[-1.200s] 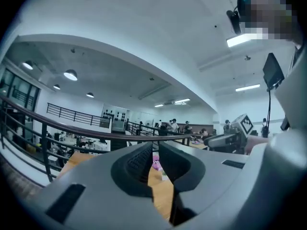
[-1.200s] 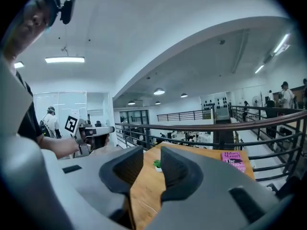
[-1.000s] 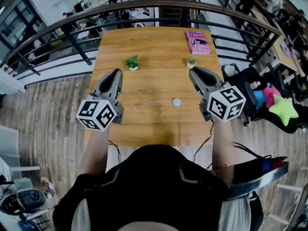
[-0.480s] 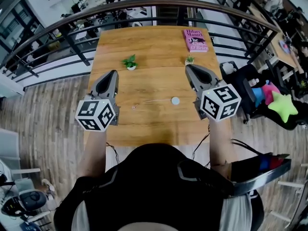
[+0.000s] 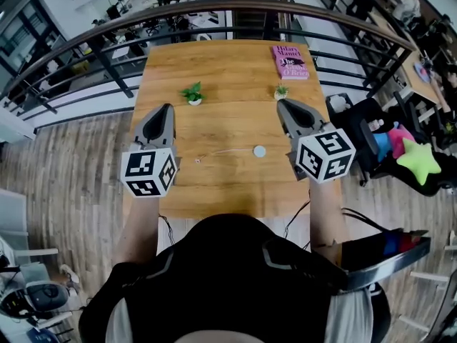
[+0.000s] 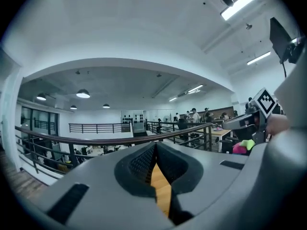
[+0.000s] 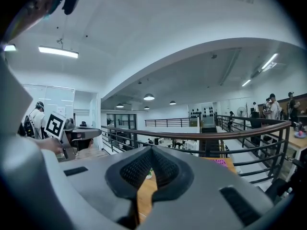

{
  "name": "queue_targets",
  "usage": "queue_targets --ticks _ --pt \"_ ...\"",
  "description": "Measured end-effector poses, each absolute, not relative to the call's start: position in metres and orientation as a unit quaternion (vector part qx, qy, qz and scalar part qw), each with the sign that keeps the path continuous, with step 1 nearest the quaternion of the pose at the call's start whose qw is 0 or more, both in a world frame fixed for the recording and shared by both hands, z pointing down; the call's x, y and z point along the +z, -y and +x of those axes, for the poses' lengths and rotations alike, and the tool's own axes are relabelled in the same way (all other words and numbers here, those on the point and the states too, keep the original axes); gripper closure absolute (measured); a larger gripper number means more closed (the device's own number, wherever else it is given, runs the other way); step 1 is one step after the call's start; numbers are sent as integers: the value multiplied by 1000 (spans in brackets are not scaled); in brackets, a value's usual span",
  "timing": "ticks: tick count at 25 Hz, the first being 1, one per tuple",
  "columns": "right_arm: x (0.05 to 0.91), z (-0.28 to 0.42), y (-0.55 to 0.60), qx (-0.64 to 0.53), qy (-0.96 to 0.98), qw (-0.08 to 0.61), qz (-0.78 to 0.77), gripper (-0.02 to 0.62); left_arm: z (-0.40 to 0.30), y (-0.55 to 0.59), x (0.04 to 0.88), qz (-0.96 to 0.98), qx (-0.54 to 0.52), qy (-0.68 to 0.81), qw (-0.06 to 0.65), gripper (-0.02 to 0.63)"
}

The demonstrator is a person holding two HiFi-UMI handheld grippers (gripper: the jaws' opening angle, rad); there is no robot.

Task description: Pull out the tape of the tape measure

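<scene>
The tape measure [image 5: 260, 151] is a small round white case on the wooden table [image 5: 228, 63], midway between my two grippers. A thin length of tape [image 5: 221, 152] runs from it to the left and ends near a small tab [image 5: 198, 161]. My left gripper [image 5: 168, 107] hovers over the table's left side, shut and empty. My right gripper [image 5: 280, 102] hovers over the right side, also shut and empty. In the left gripper view the left gripper [image 6: 154, 144] shows its jaws together, with only table wood below. The right gripper [image 7: 151, 149] looks the same in the right gripper view.
Two small potted plants [image 5: 193, 93] [image 5: 283, 91] stand just beyond the gripper tips. A pink book [image 5: 289, 61] lies at the far right corner. A curved railing [image 5: 228, 6] rings the table's far side. A chair with bright toys [image 5: 410, 159] is at the right.
The left gripper has rolled, so its marker cube now faces the camera more squarely. Both grippers stay in about the same place. The tape measure has not moved.
</scene>
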State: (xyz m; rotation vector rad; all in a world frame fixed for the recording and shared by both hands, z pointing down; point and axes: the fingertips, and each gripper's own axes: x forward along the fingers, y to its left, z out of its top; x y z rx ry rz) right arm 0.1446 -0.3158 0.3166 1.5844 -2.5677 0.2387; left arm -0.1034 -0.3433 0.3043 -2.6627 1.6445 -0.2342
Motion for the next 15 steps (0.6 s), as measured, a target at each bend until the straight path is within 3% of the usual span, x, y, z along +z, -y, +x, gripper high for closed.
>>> queue_targets --ticks 15 --pt "315 147 314 69 844 64 529 589 -96 341 305 -853 -79 -516 -1 577"
